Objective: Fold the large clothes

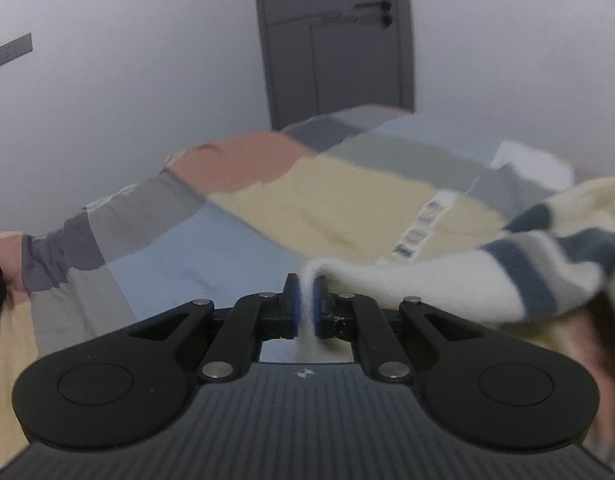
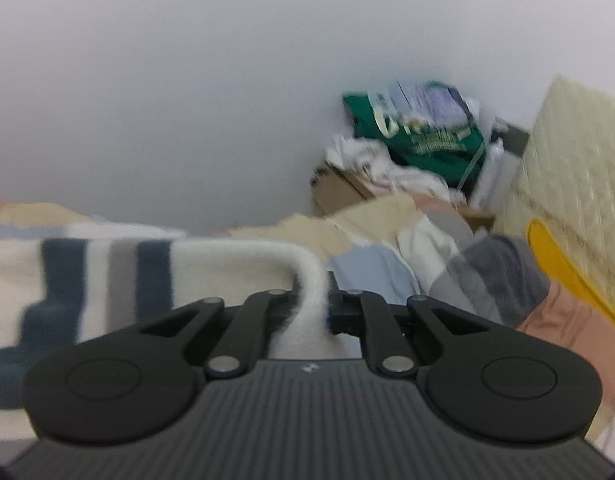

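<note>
Two tools grip one sweater, each clamped on a fold of its cream knit. In the left wrist view the left tool (image 1: 306,304) has its blue pads (image 1: 295,308) pressed tight on a thin edge of the sweater (image 1: 427,280), which runs off to the right and lifts above the bed. Cream fabric with dark blue and grey stripes fills the right side of that view, blurred. Under it lies a bedcover (image 1: 227,208) in blocks of pale blue, grey, tan and pink. Behind the bed stands a grey door (image 1: 335,48) in a pale wall.

In the right wrist view the right tool (image 2: 311,304) is closed on a rolled edge of the sweater (image 2: 147,276), which spreads to the left, with its blue and grey stripes running upright across the cloth. The pads themselves are mostly hidden by the knit. To the right the bedcover (image 2: 371,268) shows in pale blue, grey and pink, rumpled. Farther back, in the corner of the room, a cardboard box (image 2: 339,192) holds a heap of white cloth, and a green bag (image 2: 423,140) sits on top. A cream quilted mattress (image 2: 575,160) leans at the right edge, with a yellow patch (image 2: 563,268) low on it.
</note>
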`<state>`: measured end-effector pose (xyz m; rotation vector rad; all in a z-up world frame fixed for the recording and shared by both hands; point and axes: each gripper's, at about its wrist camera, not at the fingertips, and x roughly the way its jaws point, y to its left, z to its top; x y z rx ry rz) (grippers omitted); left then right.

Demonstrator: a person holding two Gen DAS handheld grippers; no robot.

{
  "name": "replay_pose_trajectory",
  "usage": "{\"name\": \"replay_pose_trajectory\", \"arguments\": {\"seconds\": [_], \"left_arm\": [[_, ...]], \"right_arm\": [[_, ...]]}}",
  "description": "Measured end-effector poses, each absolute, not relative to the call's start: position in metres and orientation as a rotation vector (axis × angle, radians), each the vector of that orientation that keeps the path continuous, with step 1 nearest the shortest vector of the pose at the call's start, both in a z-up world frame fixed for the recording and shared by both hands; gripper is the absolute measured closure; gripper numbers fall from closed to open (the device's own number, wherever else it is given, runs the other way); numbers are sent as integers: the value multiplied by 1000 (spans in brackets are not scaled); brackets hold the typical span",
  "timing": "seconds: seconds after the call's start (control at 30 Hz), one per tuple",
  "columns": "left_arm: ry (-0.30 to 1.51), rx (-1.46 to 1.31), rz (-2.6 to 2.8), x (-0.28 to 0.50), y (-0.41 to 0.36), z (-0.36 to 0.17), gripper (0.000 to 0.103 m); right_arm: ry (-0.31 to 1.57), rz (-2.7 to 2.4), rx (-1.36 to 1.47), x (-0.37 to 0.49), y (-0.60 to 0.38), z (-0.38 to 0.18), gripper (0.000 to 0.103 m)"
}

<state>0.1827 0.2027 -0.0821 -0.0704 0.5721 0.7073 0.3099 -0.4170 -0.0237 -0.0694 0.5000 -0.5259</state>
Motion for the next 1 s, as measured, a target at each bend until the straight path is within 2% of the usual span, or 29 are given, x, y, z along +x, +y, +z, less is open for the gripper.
{"name": "replay_pose_trajectory", "arguments": {"seconds": [0.17, 0.27, 0.5, 0.53, 0.6, 0.67, 0.73, 1.0], "left_arm": [[717, -70, 748, 221, 233, -121, 94], [736, 3, 782, 234, 226, -129, 94], [747, 50, 794, 241, 216, -127, 94], [744, 35, 790, 240, 217, -124, 90], [733, -5, 787, 236, 219, -117, 80], [720, -70, 779, 227, 217, -109, 52], [712, -139, 727, 216, 210, -101, 46], [648, -253, 494, 156, 137, -72, 44]], "right_arm": [[603, -586, 43, 337, -447, -81, 93], [645, -583, 54, 348, -457, -107, 93], [632, -554, 22, 348, -453, -120, 90], [631, -550, 35, 347, -454, -118, 89], [631, -541, 78, 340, -455, -112, 78], [640, -515, 106, 330, -452, -105, 42], [631, -446, 76, 315, -438, -96, 30], [599, -320, 54, 249, -371, -41, 29]]}}
